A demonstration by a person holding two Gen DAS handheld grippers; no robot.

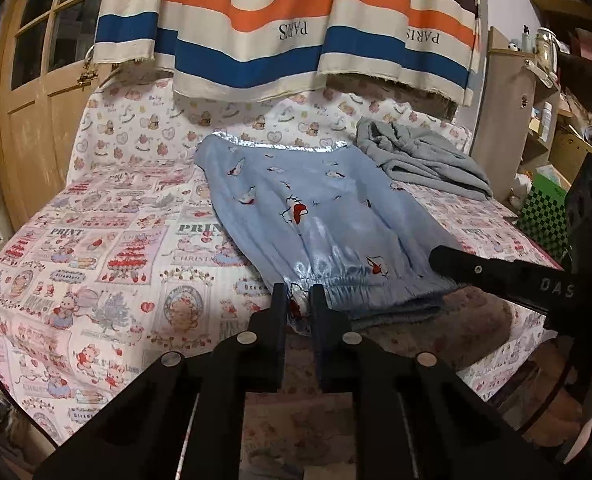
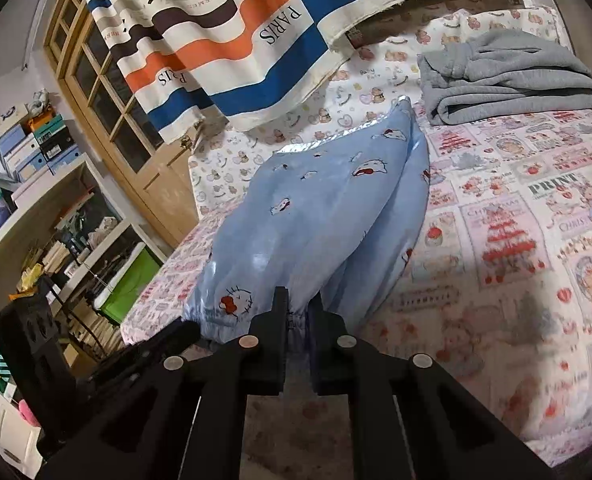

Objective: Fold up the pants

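Pants (image 1: 316, 216) of glossy light-blue satin with cartoon-cat print, spread mid-frame on quilted patchwork bedspread (image 1: 96, 264), left gripper (image 1: 298, 300) and right gripper (image 2: 298, 304) each pinching the gathered elastic hem, crumpled grey sweatshirt (image 2: 508, 76) upper right.

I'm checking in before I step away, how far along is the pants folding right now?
Early to midway. Done: the blue pants lie lengthwise on the bed cover, apparently with one leg over the other. In hand: the left tongs and right tongs each pinch the elastic cuff end nearest the cameras. Left: carrying the cuffs up to the shiny waistband. The grey garment lies crumpled behind.
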